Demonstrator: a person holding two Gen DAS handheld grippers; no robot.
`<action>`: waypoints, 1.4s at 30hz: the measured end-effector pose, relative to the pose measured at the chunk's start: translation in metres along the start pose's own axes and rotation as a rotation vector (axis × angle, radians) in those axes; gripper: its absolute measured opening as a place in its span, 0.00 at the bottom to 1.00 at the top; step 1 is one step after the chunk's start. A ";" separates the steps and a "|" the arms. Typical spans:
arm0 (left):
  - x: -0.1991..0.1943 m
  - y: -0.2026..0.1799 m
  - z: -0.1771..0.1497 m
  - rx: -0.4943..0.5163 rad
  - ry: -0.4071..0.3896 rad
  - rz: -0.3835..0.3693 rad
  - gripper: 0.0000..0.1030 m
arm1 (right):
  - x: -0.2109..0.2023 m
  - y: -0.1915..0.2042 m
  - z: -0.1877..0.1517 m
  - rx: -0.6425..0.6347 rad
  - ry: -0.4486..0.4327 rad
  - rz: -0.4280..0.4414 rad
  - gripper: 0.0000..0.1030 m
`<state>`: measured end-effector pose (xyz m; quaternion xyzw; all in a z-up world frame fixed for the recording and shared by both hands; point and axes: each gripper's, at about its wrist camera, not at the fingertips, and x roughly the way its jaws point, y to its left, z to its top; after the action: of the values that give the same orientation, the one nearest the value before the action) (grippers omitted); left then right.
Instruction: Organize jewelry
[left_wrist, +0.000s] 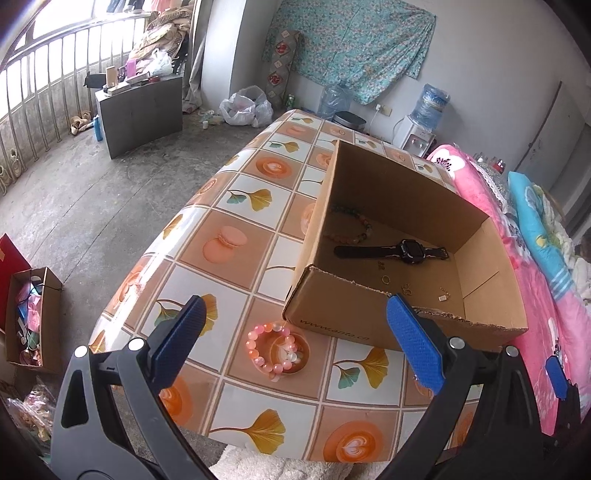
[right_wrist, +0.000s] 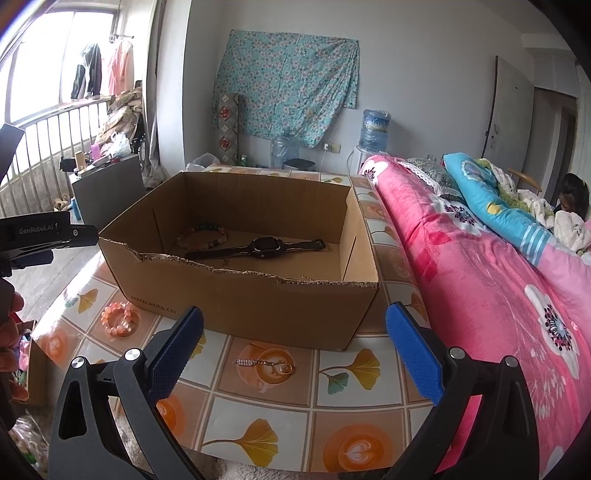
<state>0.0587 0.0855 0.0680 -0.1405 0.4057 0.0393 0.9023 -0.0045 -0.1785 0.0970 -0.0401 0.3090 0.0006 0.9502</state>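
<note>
Jewelry is spread between a cardboard box and the tiled tablecloth around it. A pink bead bracelet is seen lying flat on the tablecloth, just outside the box's near left corner and apart from its wall. In the left wrist view it sits between and slightly ahead of the blue pads of the left gripper, whose jaws are spread wide with nothing held; no pad touches the beads. The same bracelet appears in the right wrist view, well to the left of the right gripper. A gold chain with a pendant is laid on the cloth directly ahead of the right gripper, in the gap between its fingers and just in front of the box's near wall; these jaws are likewise held wide apart and empty.

Inside the cardboard box, a black watch is stretched across the floor, with a multicoloured bead bracelet behind it toward the far left corner. Several small gold pieces are scattered on the floor nearer the torn front edge; their kind cannot be told.

A pink floral quilt is bunched along the table's right side. A water dispenser stands by the far wall.
</note>
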 end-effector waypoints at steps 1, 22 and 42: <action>-0.001 -0.001 -0.001 0.002 -0.005 0.001 0.92 | 0.000 0.000 0.000 0.000 0.000 0.000 0.94; -0.001 0.007 0.004 0.022 0.000 -0.200 0.92 | -0.004 -0.001 0.001 0.025 -0.019 0.055 0.94; -0.009 -0.001 0.002 0.128 -0.034 -0.257 0.92 | -0.001 -0.001 0.000 0.040 -0.024 0.096 0.94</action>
<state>0.0542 0.0854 0.0760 -0.1326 0.3709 -0.1001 0.9137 -0.0053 -0.1795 0.0982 -0.0061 0.2990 0.0407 0.9534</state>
